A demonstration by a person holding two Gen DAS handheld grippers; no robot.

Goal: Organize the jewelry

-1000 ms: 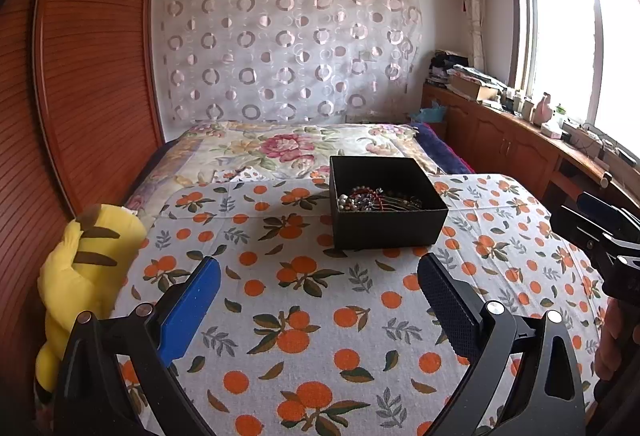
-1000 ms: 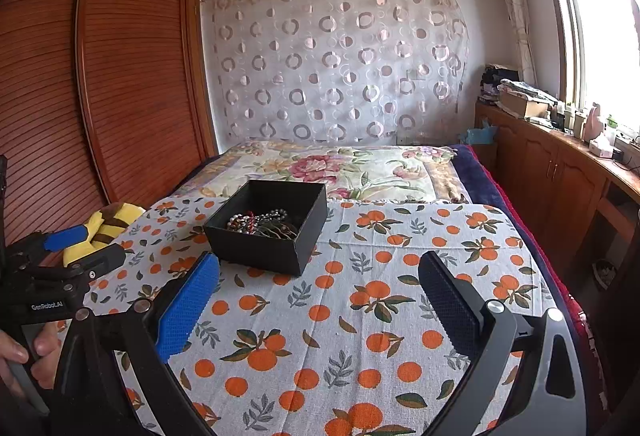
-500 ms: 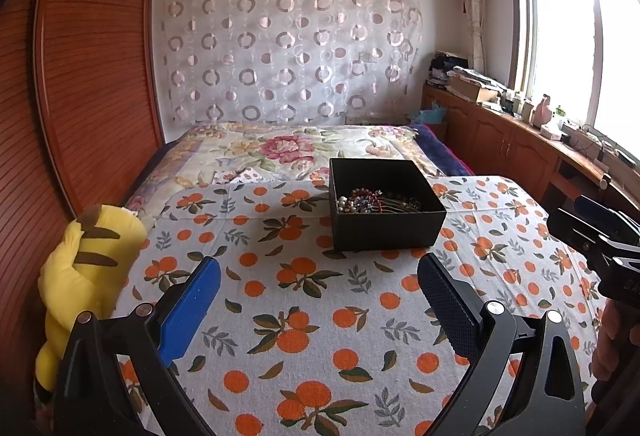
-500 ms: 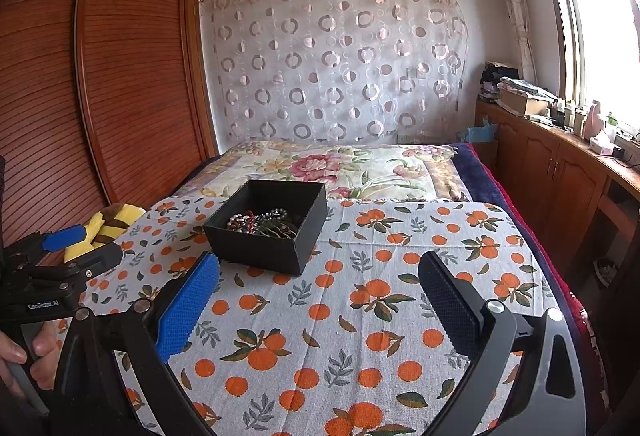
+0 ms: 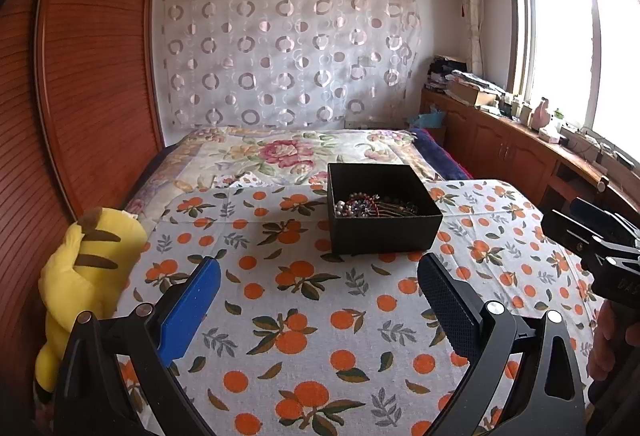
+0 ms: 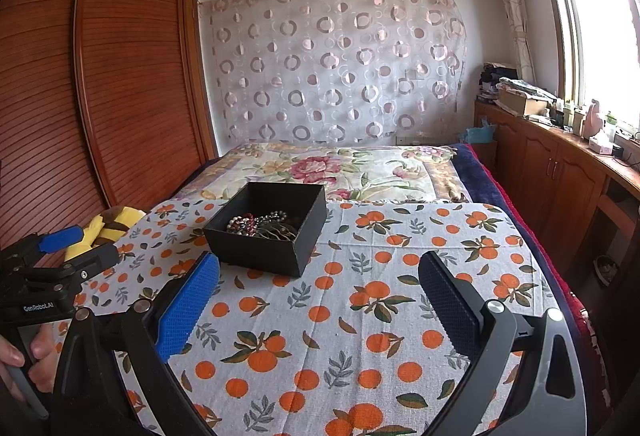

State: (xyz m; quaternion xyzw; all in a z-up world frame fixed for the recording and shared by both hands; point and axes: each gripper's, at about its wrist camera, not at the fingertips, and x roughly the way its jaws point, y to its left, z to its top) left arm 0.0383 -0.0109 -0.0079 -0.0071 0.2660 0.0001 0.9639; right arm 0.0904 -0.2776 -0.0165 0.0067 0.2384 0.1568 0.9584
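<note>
An open black box stands on the orange-print cloth on the bed; it also shows in the right wrist view. Beaded jewelry lies tangled inside it, seen again in the right wrist view. My left gripper is open and empty, held short of the box and above the cloth. My right gripper is open and empty, to the right of the box and nearer than it. Each gripper shows at the edge of the other's view.
A yellow plush toy lies at the cloth's left edge by the wooden wardrobe. A floral quilt covers the bed beyond the box. A wooden cabinet with clutter runs along the right wall under the window.
Both grippers have drifted slightly; the view barely shifts. Both stay open and empty, and the box and jewelry have not moved.
</note>
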